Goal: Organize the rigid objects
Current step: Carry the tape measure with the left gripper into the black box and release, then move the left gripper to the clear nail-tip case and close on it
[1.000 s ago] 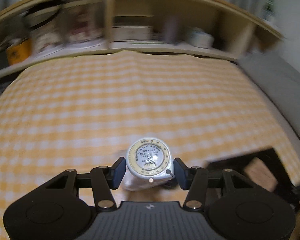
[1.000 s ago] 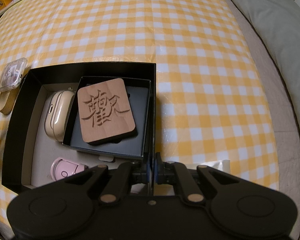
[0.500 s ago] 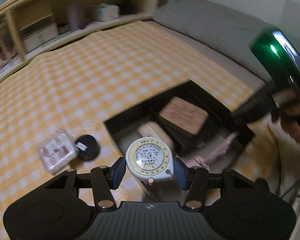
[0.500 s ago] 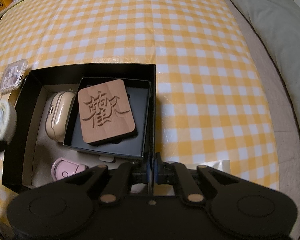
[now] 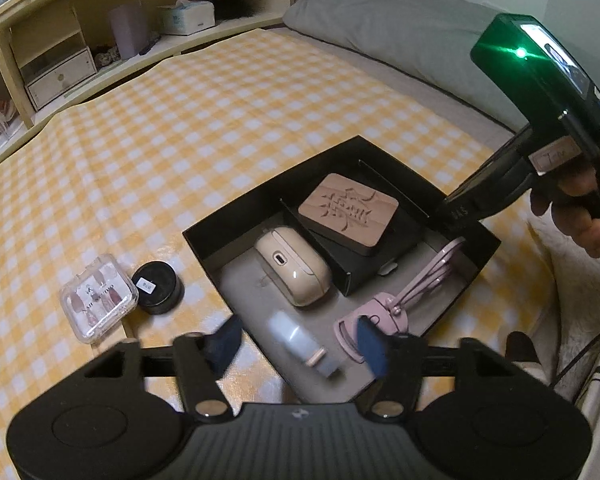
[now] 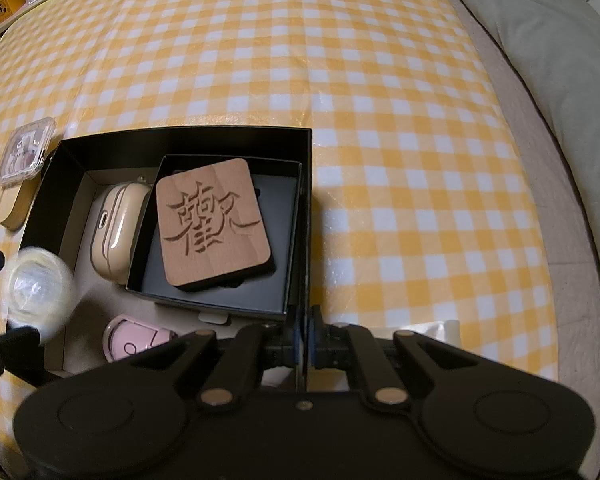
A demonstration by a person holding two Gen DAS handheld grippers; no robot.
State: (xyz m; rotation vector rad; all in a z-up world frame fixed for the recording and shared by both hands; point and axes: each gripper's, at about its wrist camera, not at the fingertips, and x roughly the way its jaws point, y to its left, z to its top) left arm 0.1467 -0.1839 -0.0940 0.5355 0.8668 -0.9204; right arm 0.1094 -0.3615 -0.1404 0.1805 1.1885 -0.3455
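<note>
A black box lies on the yellow checked cloth. It holds a carved wooden coaster in a smaller black tray, a beige earbud case and a pink eyelash curler. My left gripper hangs over the box's near corner with its jaws opening. The white tape measure is a blur between the pads, free of them, and it also shows blurred in the right wrist view as the tape measure. My right gripper is shut on the box's wall.
Left of the box lie a clear plastic case and a round black jar. A wooden piece sits under the clear case. A grey pillow lies at the far right, and shelves run along the back.
My left gripper swung from the open cloth to over the box. Its jaws spread and the tape measure came off the pads, dropping toward the box floor. The right gripper stayed put.
</note>
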